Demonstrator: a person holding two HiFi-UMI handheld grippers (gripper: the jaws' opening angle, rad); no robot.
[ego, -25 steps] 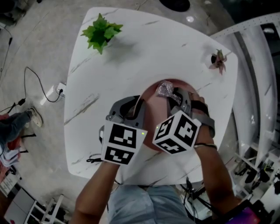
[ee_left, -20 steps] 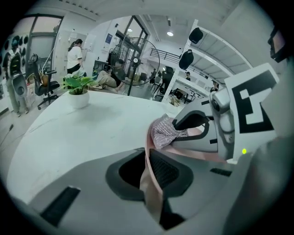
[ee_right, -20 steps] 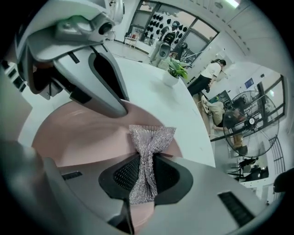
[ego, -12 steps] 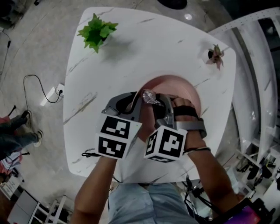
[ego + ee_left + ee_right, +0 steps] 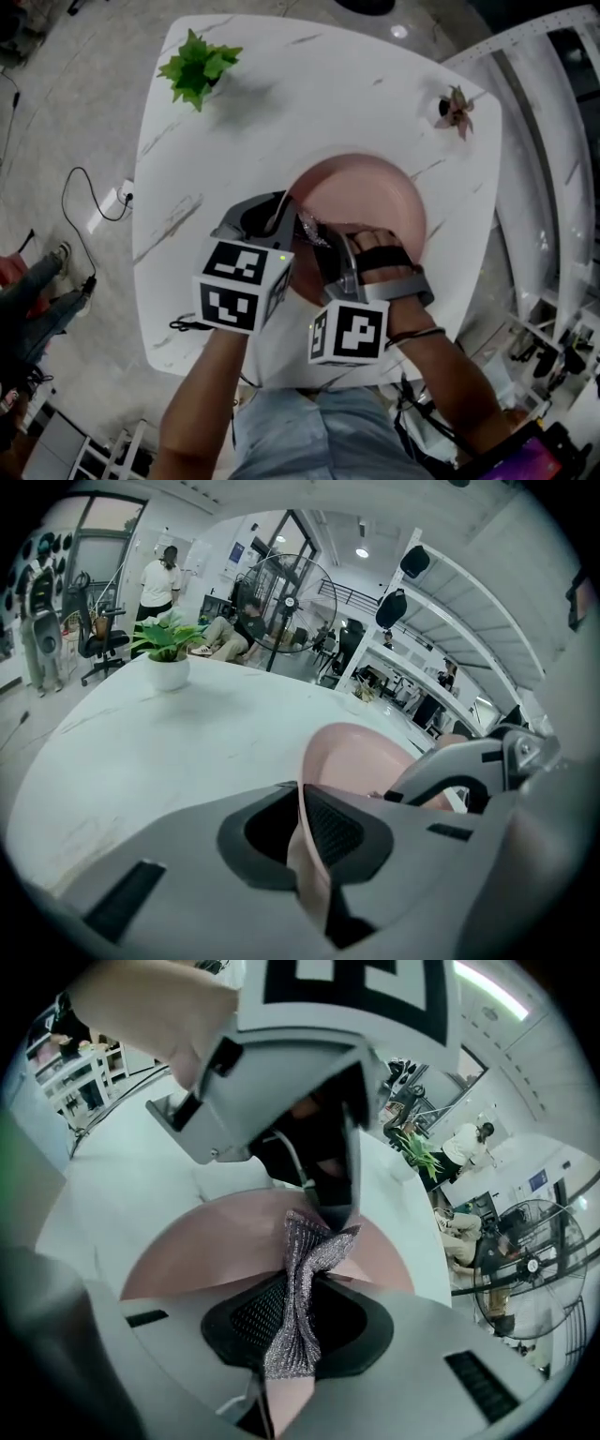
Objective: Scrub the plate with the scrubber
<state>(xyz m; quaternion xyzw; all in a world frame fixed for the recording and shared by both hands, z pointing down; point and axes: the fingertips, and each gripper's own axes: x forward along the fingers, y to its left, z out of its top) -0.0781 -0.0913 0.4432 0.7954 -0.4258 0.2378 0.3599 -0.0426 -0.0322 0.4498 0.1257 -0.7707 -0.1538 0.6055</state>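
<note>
A pink plate [image 5: 370, 192] lies on the white marble table [image 5: 300, 103], near its front. My left gripper [image 5: 279, 217] is shut on the plate's left rim; the pink rim [image 5: 305, 850] stands pinched between its jaws. A silvery mesh scrubber [image 5: 311, 228] is clamped in my right gripper [image 5: 323, 244], which reaches over the plate's left part. In the right gripper view the scrubber [image 5: 302, 1283] sticks out over the plate [image 5: 225, 1241], close to the left gripper's fingers [image 5: 337, 1162].
A green potted plant [image 5: 195, 67] stands at the table's far left corner, a small dried flower [image 5: 457, 111] at the far right. A cable and socket [image 5: 117, 195] lie on the floor to the left. White shelving [image 5: 553, 141] runs along the right.
My right gripper has drawn the scrubber back across the plate, from its far middle toward the near left rim. The left gripper has kept its hold on the rim.
</note>
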